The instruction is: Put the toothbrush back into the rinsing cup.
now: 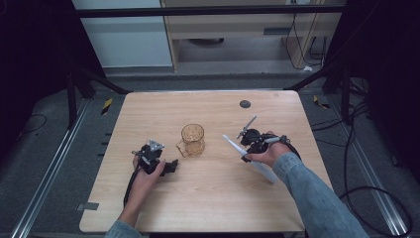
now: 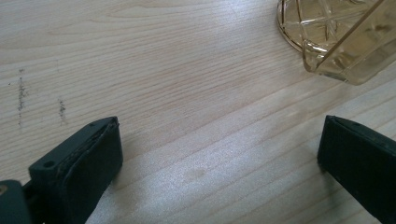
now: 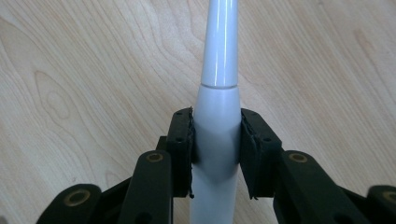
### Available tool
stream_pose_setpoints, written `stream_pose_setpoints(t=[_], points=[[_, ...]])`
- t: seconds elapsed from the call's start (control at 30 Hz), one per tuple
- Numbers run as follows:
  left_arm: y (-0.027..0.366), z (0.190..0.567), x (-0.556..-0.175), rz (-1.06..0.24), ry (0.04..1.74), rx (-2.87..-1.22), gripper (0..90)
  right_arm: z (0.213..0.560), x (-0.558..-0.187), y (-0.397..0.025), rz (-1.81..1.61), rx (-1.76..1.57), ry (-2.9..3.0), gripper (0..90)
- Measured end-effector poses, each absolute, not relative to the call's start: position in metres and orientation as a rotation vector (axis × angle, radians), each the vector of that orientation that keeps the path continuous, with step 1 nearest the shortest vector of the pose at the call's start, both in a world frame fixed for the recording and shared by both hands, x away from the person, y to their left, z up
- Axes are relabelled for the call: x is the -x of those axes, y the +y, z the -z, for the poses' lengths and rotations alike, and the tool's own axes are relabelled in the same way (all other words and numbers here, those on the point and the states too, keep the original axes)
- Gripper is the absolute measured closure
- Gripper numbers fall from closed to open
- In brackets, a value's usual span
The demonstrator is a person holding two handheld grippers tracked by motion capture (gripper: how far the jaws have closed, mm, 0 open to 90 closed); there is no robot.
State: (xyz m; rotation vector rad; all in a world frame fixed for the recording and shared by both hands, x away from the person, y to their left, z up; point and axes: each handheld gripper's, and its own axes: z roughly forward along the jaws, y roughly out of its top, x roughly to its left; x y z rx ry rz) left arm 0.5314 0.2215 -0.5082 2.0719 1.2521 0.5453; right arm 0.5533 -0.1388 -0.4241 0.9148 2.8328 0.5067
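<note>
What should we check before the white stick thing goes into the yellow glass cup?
1. Right gripper shut on the white handle: ok, both pads press its sides.
2. Handle straight between the jaws: ok in the right gripper view.
3. Amber glass mug upright with its mouth open: ok.
4. Left gripper ready to steady the mug: not ok, jaws wide apart over bare table, mug beside them untouched.
5. Clear path from handle tip to mug: ok, just bare wood between.
6. Mug empty: cannot tell.

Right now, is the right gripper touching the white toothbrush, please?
Touching: the right gripper view shows the right gripper with both jaws pressed against the white toothbrush.
</note>
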Motion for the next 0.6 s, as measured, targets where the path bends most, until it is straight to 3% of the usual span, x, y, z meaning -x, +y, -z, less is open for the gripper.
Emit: stream_pose_setpoints(t=[0.6], points=[[0.221,0.508,-0.531,-0.545,1.252,-2.072,0.0,0.377,-0.562,-0.146,-0.743,-0.918,2.638,67.3]])
